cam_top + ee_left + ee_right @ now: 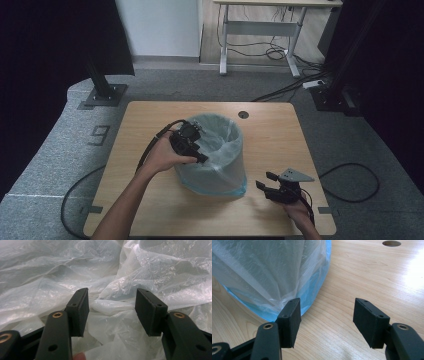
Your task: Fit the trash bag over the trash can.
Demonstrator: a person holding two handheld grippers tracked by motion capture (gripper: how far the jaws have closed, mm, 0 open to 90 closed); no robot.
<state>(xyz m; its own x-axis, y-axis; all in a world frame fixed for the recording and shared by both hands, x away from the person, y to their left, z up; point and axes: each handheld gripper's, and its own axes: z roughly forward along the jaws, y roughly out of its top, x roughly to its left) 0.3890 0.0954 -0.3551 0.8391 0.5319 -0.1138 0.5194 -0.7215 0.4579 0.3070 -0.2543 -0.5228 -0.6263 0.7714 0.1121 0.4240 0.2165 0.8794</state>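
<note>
At centre-left of the high view, the left gripper [192, 142] hangs over the rim of the bin [215, 172], its jaws spread wide and empty above the crumpled plastic liner [112, 307]. A careless bite there could, I'd guess, drag the thin film off the rim or tear it. The bin stands mid-worktop [150, 115] and looks light enough to tip or skid. Lower right, the right gripper [272, 186] waits, wide and empty, near the bin's base, bracing nothing.
</note>
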